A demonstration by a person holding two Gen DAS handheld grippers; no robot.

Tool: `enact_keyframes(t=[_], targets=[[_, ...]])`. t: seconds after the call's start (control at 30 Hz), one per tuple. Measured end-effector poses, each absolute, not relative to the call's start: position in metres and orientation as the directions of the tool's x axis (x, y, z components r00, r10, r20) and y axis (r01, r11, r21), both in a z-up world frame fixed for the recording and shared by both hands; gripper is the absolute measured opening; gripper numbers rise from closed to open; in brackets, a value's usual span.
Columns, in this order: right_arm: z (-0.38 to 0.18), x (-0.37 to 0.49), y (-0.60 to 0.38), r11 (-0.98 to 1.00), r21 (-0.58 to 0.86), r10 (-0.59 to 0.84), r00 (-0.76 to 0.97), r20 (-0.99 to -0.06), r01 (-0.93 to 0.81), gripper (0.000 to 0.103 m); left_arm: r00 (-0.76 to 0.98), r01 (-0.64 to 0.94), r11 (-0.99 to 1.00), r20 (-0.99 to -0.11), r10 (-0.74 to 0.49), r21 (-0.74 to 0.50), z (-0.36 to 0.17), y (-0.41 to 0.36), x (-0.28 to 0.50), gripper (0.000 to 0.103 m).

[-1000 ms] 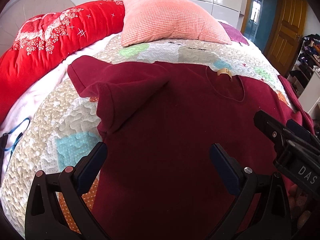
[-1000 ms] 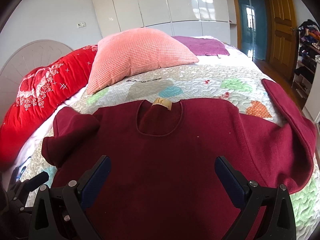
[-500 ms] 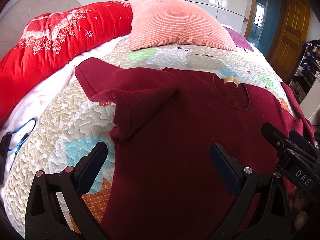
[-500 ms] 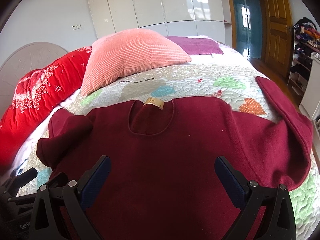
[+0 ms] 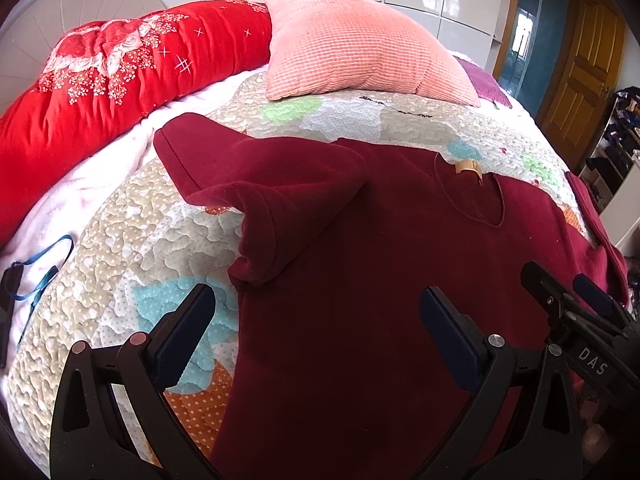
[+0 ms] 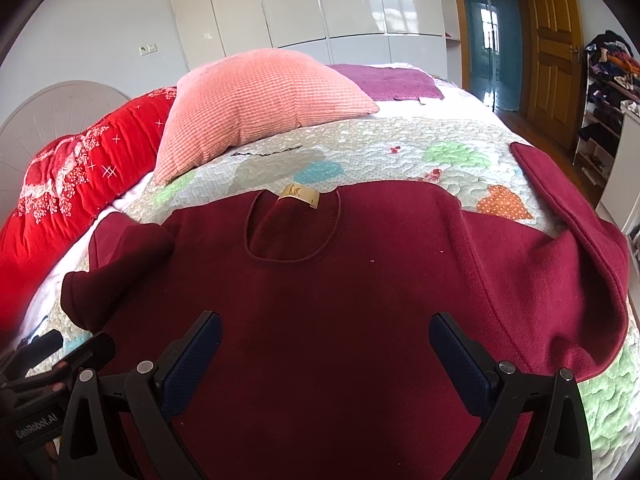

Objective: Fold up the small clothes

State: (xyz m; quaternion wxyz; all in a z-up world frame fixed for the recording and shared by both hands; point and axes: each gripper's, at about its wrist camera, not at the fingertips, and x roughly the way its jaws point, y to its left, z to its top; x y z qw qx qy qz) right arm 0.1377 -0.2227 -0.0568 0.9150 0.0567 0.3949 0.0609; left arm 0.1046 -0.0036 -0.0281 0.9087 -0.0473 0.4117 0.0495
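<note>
Item one: we record a maroon sweater point(image 5: 384, 280) lying front-up and spread flat on the quilt point(image 5: 120, 248) of a bed, collar toward the pillows. We see a tan label point(image 6: 299, 194) inside the round neckline point(image 6: 294, 232).

Item two: the sleeves. We find the sleeve on the left point(image 5: 280, 208) bent back over itself, its cuff resting at the sweater's side edge. The sleeve on the right point(image 6: 576, 232) runs out and doubles back in a fold near the bed's edge.

Item three: the left tongs point(image 5: 316, 340). We note the jaws spread wide, released, gripping nothing. They hang over the sweater's lower left side; one blue pad point(image 5: 180, 336) sits above bare quilt, the other over maroon cloth.

Item four: the right tongs point(image 6: 324, 360). We log them likewise released, jaws wide apart, hanging over the middle of the sweater's body below the neckline. Whether the pads point(image 6: 192, 360) touch the cloth, we cannot tell.

Item five: surroundings. We list a pink ribbed pillow point(image 6: 256, 108) beyond the collar, a red floral duvet point(image 5: 100, 80) rolled along the left, a purple cloth point(image 6: 392, 82) behind the pillow, a blue strap point(image 5: 44, 268) on the pale sheet at far left, white wardrobe doors point(image 6: 320, 4), and a wooden door point(image 6: 556, 40) at right.
</note>
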Motion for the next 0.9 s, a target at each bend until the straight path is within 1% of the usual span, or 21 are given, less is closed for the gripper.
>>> enact_keyframes(t=[0.13, 0.3, 0.43, 0.5, 0.57, 0.6, 0.7, 0.77, 0.83, 0.87, 0.9], targets=[[-0.059, 0.138, -0.222, 0.986, 0.154, 0.161, 0.674, -0.721, -0.070, 0.103, 0.658, -0.138, 0.985, -0.753, 0.011, -0.106, -0.019, 0.016, 0.109, 0.102], [-0.064, 0.140, -0.219, 0.979, 0.189, 0.194, 0.659, -0.727, -0.080, 0.103, 0.658, -0.227, 0.952, -0.753, -0.005, -0.204, -0.012, 0.078, 0.125, 0.102], [-0.068, 0.141, -0.216, 0.979, 0.183, 0.194, 0.648, -0.736, -0.085, 0.103, 0.654, -0.385, 0.877, -0.755, 0.039, -0.288, -0.021, 0.141, 0.148, 0.102], [-0.070, 0.142, -0.216, 0.979, 0.186, 0.196, 0.642, -0.741, -0.083, 0.103, 0.658, -0.477, 0.820, -0.747, 0.095, -0.316, -0.028, 0.172, 0.161, 0.102], [-0.073, 0.144, -0.215, 0.978, 0.189, 0.199, 0.634, -0.747, -0.085, 0.103, 0.663, -0.534, 0.767, -0.739, 0.119, -0.356, -0.035, 0.195, 0.173, 0.098], [-0.074, 0.144, -0.215, 0.978, 0.190, 0.202, 0.630, -0.750, -0.086, 0.103, 0.663, -0.549, 0.752, -0.738, 0.126, -0.365, -0.038, 0.204, 0.180, 0.098], [-0.078, 0.146, -0.213, 0.979, 0.187, 0.200, 0.617, -0.761, -0.087, 0.103, 0.623, -0.567, 0.758, -0.769, 0.139, -0.323, -0.052, 0.218, 0.214, 0.096], [-0.080, 0.147, -0.212, 0.980, 0.176, 0.194, 0.613, -0.766, -0.090, 0.103, 0.587, -0.565, 0.776, -0.798, 0.140, -0.280, -0.066, 0.213, 0.231, 0.096], [-0.081, 0.148, -0.210, 0.981, 0.172, 0.194, 0.611, -0.768, -0.095, 0.103, 0.541, -0.565, 0.802, -0.820, 0.187, -0.190, -0.078, 0.207, 0.247, 0.096], [-0.082, 0.149, -0.210, 0.980, 0.174, 0.197, 0.608, -0.769, -0.097, 0.103, 0.531, -0.560, 0.814, -0.820, 0.213, -0.152, -0.082, 0.201, 0.252, 0.093], [-0.083, 0.150, -0.211, 0.979, 0.178, 0.201, 0.605, -0.770, -0.098, 0.103, 0.533, -0.551, 0.826, -0.812, 0.236, -0.122, -0.084, 0.197, 0.254, 0.083]])
